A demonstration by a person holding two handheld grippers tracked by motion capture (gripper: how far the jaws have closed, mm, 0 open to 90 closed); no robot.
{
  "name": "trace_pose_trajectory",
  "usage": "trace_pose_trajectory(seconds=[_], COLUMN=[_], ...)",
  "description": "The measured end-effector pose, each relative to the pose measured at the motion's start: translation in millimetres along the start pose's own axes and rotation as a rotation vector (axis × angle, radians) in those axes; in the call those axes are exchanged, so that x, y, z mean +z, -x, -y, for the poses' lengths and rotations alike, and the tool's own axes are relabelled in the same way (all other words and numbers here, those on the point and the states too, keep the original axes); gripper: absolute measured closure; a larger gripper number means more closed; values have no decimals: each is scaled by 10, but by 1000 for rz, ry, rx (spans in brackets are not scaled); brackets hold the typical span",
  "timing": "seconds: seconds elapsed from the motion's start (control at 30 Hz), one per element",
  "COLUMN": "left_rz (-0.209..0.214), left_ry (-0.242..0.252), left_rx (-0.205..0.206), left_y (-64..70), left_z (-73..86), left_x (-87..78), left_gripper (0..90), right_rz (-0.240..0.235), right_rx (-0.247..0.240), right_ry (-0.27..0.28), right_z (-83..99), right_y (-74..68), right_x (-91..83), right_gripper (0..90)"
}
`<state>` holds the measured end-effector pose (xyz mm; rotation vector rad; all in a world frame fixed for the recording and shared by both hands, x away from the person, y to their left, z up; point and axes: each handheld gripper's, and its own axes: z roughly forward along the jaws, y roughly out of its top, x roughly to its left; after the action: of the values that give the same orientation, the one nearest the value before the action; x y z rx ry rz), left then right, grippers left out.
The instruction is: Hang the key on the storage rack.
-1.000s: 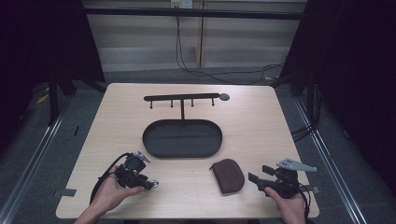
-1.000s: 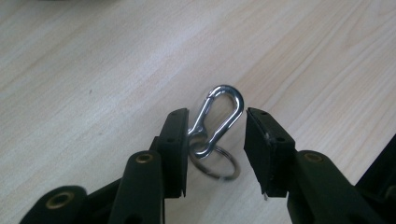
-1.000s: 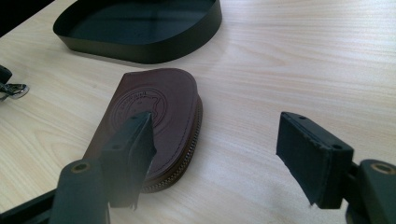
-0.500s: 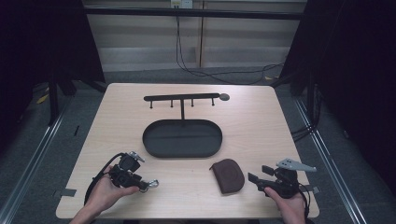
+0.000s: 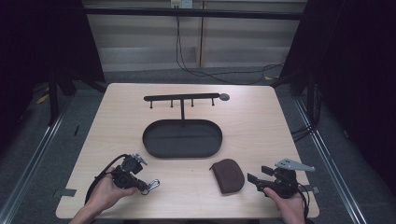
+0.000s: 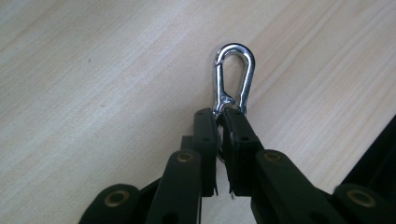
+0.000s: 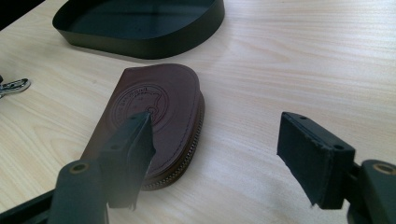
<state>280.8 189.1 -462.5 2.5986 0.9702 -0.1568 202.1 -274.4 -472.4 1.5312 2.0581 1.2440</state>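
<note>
The desk [image 5: 261, 116] is a pale wooden one, and the biggest thing on it is the black oval tray [image 5: 182, 138] in the middle, with a thin black hook rack [image 5: 181, 98] rising behind it on a post. In front of the tray, toward the right, lies a brown leather pouch [image 5: 228, 175] with a zipper around its curved edge and a round stamp on its face; it lies flat on the wood, near the tray but apart from it.

The right claw [image 5: 256, 179] is just beside the pouch — its jaws stand wide apart and hold nothing, and in the right gripper view one jaw is in front of the pouch [image 7: 163, 112] while the other stands over bare wood. The left claw [image 6: 223, 122] is closed on the bottom end of a small silver carabiner [image 6: 232, 77], whose loop sticks out beyond the jaw tips, low over the wood at the near left of the desk.

I judge the step in hand is holding the carabiner ready while the right claw prepares to take the pouch. The next move probably needs the right claw to close over the pouch edge, carefully, because the leather is flat and low.
</note>
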Motion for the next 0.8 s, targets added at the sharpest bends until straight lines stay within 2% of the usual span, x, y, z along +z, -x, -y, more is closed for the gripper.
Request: trace_pose_trajectory(seconds=[0.23, 0.47, 0.57, 0.67, 0.7, 0.8], left_rz=[2, -2, -19, -18, -20, -23], left_ry=[0, -27, -20, -36, -58, -61], left_rx=[34, 56, 55, 62, 55, 52], left_y=[40, 40, 38, 37, 36, 46], left_z=[-70, -147, -167, -190, -223, -251], left_x=[-98, -165, -207, -230, -253, -289], left_gripper=[892, 892, 892, 892, 892, 893], right_rz=[3, 2, 0, 0, 0, 0], right_rx=[0, 0, 0, -2, -1, 0], right_ry=[-1, -2, -3, -3, -3, -2], right_z=[1, 1, 1, 1, 1, 0], right_y=[1, 1, 2, 0, 1, 2], right_x=[2, 1, 4, 4, 4, 2], right_gripper=[272, 272, 272, 272, 272, 272])
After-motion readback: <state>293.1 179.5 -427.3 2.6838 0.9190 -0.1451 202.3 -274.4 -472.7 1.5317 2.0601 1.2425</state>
